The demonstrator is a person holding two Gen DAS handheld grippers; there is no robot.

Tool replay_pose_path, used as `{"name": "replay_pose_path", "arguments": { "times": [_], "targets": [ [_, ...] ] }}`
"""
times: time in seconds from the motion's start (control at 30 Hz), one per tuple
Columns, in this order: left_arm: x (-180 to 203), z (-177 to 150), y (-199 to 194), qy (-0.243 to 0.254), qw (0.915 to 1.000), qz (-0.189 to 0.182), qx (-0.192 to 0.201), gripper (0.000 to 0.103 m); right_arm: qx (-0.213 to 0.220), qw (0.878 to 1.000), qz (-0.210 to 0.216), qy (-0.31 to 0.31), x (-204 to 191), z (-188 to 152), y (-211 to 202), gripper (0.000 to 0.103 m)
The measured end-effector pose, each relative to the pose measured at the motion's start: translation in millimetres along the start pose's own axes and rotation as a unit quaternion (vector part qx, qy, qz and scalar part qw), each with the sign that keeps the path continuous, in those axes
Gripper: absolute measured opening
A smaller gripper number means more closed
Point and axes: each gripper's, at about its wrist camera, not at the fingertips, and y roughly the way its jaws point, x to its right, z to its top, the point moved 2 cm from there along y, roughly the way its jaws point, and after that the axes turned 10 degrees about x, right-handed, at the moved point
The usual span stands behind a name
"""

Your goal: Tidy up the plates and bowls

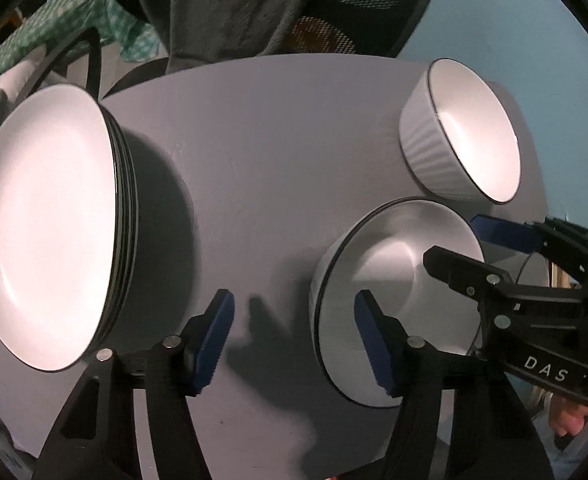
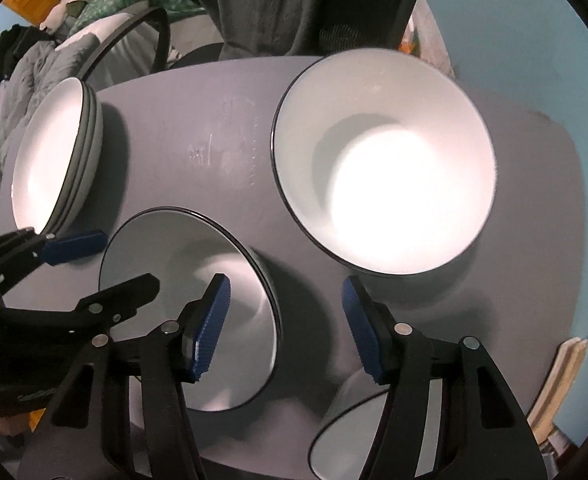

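A white bowl with a dark rim (image 1: 394, 276) (image 2: 181, 280) sits on the grey table (image 1: 253, 140) (image 2: 221, 128). My left gripper (image 1: 294, 340) (image 2: 125, 260) straddles one side of its rim, one finger inside and one outside, open with gaps on both sides. My right gripper (image 2: 285, 324) (image 1: 454, 240) straddles the opposite side of the rim the same way, also open and not pressing. A stack of white plates (image 1: 45, 224) (image 2: 53, 156) stands at the left. A second, ribbed bowl (image 1: 466, 132) (image 2: 382, 164) stands beyond the first one.
A third bowl (image 2: 354, 432) shows partly under my right gripper at the table's near edge. A chair draped with a dark garment (image 1: 233, 8) (image 2: 294, 4) stands behind the table. Green checked cloth (image 1: 73, 28) lies at the back left. A hand (image 1: 570, 420) holds the right gripper.
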Motion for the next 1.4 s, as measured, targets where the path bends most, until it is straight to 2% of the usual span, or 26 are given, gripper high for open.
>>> {"name": "replay_pose_path", "arguments": {
  "times": [0.1,0.2,0.23,0.33,0.4,0.57,0.7,0.97,1.4],
  "targets": [
    [-1,-4,3,-0.01,0.9999,-0.003,-0.008,0.06,-0.008,1.0,0.008,0.007,1,-2,5,0.054],
    [-2,-8,9,-0.025,0.9995,-0.007,-0.02,0.052,-0.018,1.0,0.013,0.012,1,-5,11,0.046],
    [-3,-11,11,-0.03,0.9992,-0.008,-0.026,0.048,-0.022,1.0,0.016,0.015,1,-5,14,0.041],
    [-7,-18,18,-0.048,0.9978,-0.011,-0.045,0.043,-0.031,0.999,0.023,0.023,0,-9,17,0.033],
    [-10,-18,21,-0.064,0.9964,-0.026,-0.048,0.038,-0.034,0.999,0.029,0.029,1,-10,18,0.026],
    [0,-18,20,-0.046,0.9972,-0.035,-0.048,0.027,-0.039,0.997,0.032,0.059,5,-13,20,0.021],
    [5,-16,23,-0.04,0.9966,-0.049,-0.053,0.012,-0.039,0.995,0.036,0.083,12,-16,16,0.017],
    [20,-14,18,-0.011,0.9983,-0.03,-0.048,0.01,-0.031,0.994,0.018,0.1,17,-25,7,0.006],
    [38,-7,0,0.011,0.9988,-0.018,-0.045,0.01,-0.024,0.992,0.01,0.126,7,-19,-10,0.006]
  ]
}}
